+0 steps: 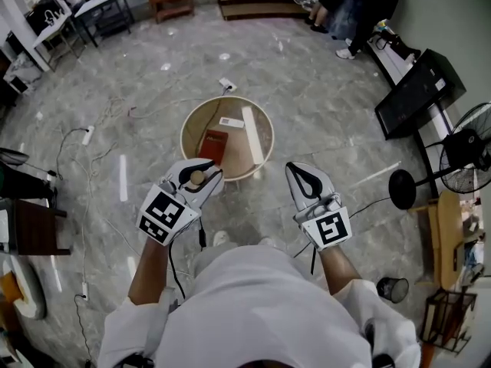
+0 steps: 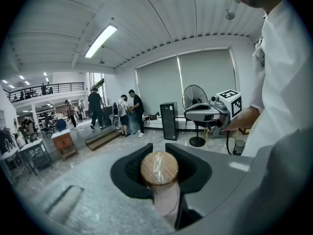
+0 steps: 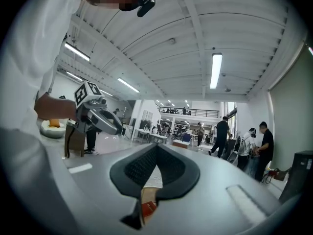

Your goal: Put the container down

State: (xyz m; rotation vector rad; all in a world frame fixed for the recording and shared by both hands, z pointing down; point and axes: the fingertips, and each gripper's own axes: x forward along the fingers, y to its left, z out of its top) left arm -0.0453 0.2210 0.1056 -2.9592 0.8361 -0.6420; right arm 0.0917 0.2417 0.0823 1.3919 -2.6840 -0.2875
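A small container with a round wooden lid (image 1: 197,179) is clamped in my left gripper (image 1: 204,173), held up in the air at the near edge of a round beige table (image 1: 265,129). In the left gripper view the lid and pale pinkish body (image 2: 160,169) sit between the black pads (image 2: 129,170). My right gripper (image 1: 305,181) hovers to the right at about the same height, its jaws together with nothing in them. In the right gripper view its tips (image 3: 156,148) meet. A red packet (image 1: 215,142) lies on the table.
A white strip (image 1: 253,133) and a small white card (image 1: 228,121) lie on the table. Cables and a power strip (image 1: 87,135) trail over the marble floor. A standing fan (image 1: 468,148), a black panel (image 1: 418,90) and a wire bin (image 1: 393,288) stand at right. People (image 1: 360,6) are at the far end.
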